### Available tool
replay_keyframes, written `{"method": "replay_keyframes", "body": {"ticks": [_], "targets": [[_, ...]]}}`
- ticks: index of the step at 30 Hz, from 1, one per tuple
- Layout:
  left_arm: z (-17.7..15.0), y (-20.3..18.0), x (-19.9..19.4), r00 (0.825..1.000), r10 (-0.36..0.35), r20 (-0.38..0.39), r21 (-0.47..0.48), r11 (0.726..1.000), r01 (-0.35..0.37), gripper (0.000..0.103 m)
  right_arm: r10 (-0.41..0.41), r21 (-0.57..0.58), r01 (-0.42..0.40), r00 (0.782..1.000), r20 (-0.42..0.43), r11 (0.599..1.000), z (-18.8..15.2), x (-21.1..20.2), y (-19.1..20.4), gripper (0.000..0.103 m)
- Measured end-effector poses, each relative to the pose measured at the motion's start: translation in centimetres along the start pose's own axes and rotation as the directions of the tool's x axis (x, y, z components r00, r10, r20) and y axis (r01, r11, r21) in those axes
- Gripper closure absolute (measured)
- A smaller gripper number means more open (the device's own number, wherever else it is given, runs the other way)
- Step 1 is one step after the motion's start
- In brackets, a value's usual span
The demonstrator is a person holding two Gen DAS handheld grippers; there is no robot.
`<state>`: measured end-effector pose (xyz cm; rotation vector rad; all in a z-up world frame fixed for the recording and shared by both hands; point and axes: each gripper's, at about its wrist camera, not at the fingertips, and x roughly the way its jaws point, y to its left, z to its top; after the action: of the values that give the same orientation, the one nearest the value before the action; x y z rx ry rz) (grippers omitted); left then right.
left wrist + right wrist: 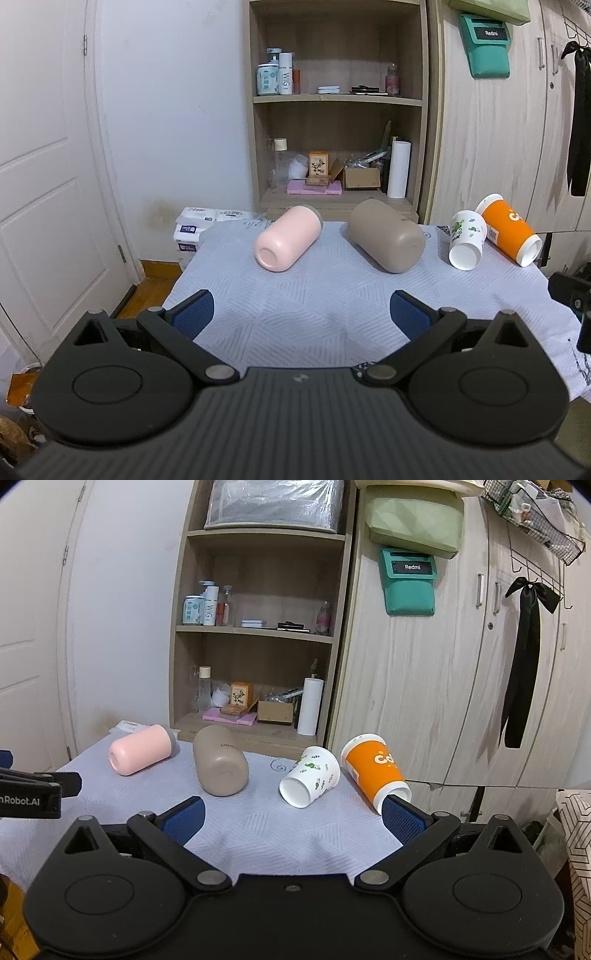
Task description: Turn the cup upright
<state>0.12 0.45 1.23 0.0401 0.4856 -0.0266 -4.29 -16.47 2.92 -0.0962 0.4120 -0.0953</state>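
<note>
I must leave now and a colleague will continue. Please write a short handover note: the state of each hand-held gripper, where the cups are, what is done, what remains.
Left hand-held gripper: open, empty, over the near part of the table cloth.
Right hand-held gripper: open, empty, its right finger close to the orange paper cup.
All four lie on their sides in a row: pink cup, taupe cup, white paper cup with green print, orange paper cup.
Done: nothing upright yet.
Left: grasp and stand up each cup.
</note>
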Motion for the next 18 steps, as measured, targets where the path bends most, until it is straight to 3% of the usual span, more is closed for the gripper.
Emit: {"method": "replay_keyframes", "body": {"ticks": [18], "targets": [[-0.43, 0.74, 0.04, 1.000, 0.018, -0.009, -0.002, 1.000, -0.018, 0.000, -0.011, 0.006, 0.012, 1.000, -0.006, 1.000, -0.13, -0.06, -0.46, 0.000]]}}
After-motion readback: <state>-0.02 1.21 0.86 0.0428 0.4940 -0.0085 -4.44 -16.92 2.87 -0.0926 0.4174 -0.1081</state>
